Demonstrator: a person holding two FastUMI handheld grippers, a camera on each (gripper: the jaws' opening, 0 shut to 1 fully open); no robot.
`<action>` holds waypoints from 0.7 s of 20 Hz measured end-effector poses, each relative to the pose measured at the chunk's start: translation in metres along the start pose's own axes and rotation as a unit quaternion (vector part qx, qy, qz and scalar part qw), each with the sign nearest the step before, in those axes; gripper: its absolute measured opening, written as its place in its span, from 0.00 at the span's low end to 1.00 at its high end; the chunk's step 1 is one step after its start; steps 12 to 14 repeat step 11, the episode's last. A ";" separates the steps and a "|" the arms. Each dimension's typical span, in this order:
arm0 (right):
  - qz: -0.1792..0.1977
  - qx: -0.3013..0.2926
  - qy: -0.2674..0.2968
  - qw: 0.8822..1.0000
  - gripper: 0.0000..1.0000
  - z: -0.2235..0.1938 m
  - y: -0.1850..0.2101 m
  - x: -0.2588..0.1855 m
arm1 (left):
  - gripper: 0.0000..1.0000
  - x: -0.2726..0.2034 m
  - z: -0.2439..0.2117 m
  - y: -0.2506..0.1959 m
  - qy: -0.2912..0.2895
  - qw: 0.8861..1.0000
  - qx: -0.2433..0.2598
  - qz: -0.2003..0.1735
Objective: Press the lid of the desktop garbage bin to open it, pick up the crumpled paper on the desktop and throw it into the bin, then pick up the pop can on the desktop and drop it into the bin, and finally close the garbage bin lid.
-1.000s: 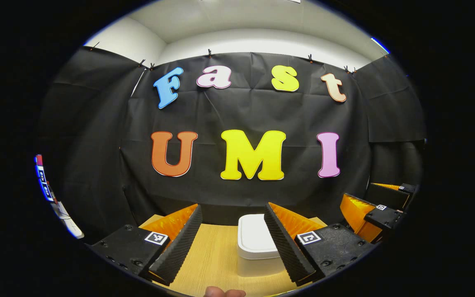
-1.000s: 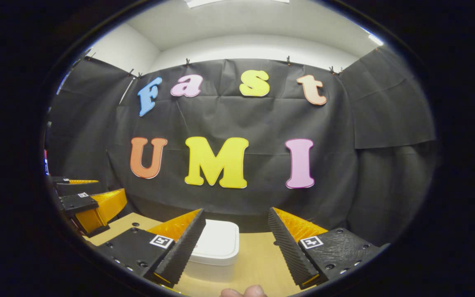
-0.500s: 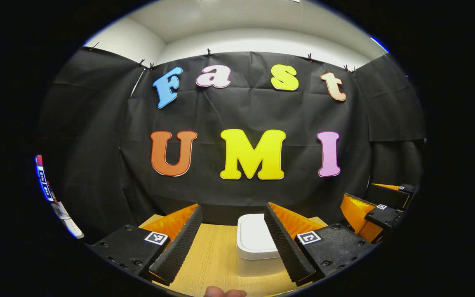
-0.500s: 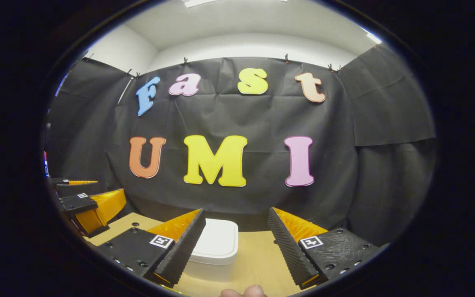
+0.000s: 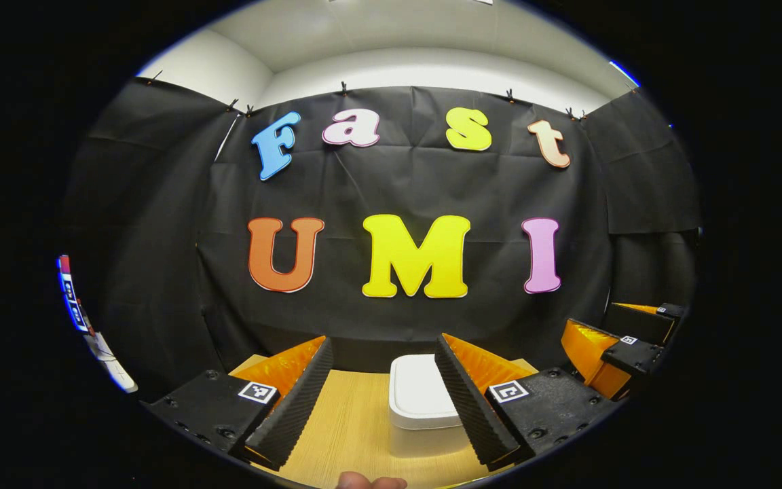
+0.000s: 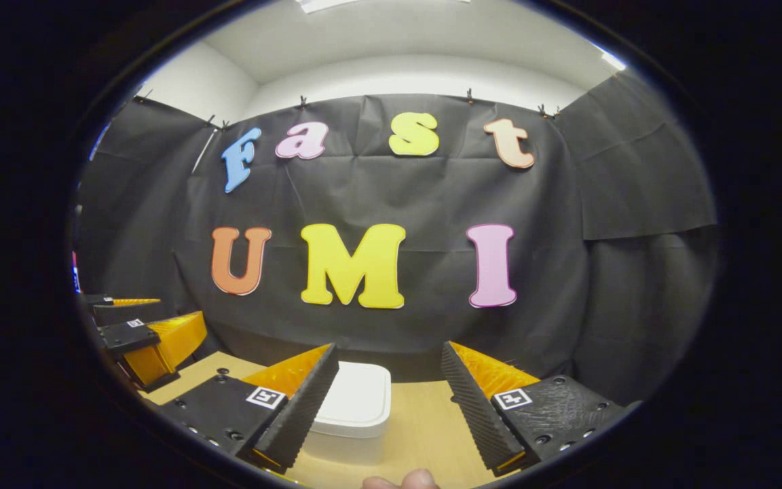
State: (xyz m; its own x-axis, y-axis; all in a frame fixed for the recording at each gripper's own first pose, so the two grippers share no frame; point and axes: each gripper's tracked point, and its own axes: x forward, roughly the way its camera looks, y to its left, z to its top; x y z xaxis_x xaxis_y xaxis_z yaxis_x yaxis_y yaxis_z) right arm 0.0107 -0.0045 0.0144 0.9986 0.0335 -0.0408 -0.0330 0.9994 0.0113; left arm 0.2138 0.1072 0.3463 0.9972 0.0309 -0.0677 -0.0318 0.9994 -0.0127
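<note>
Two grippers hang above a pale wooden surface [image 5: 354, 428], and both have their jaws spread wide with nothing between them. In the left gripper view, the left gripper [image 5: 381, 401] fills the bottom of the frame, its ribbed fingers [image 5: 292, 401] slanting inward; the white garbage bin [image 5: 418, 401] stands at lower centre, lid shut flat, its right side hidden behind the right-hand finger. A fingertip of the person's hand [image 5: 370, 482] peeks in at the very bottom edge. At the lower right of that frame the right gripper [image 5: 618, 353] shows farther off, also apart at the jaws

In the right gripper view, the right gripper [image 6: 384, 407] spans the bottom of the frame and the garbage bin [image 6: 357, 411] sits at lower centre-left, partly behind the left-hand finger, its lid closed. The surface [image 6: 425, 424] runs bare between the fingers to the right of the bin. The left gripper [image 6: 140, 336] appears at the lower left edge of this frame, jaws apart. Another fingertip [image 6: 401, 481] shows at the bottom edge
</note>
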 end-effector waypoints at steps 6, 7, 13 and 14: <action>0.007 -0.005 -0.005 1.000 0.93 0.002 0.005 0.000 | 0.97 0.001 -0.001 0.001 -0.001 1.000 0.001 0.003; 0.006 -0.005 -0.005 1.000 0.98 0.003 0.005 0.000 | 0.97 0.001 -0.001 0.001 0.000 1.000 0.002 0.003; 0.001 0.001 0.000 1.000 0.95 -0.002 0.000 0.002 | 0.98 0.001 -0.002 0.002 0.001 1.000 0.002 0.006; 0.001 0.001 0.000 1.000 0.95 -0.002 0.000 0.002 | 0.98 0.001 -0.002 0.002 0.001 1.000 0.002 0.006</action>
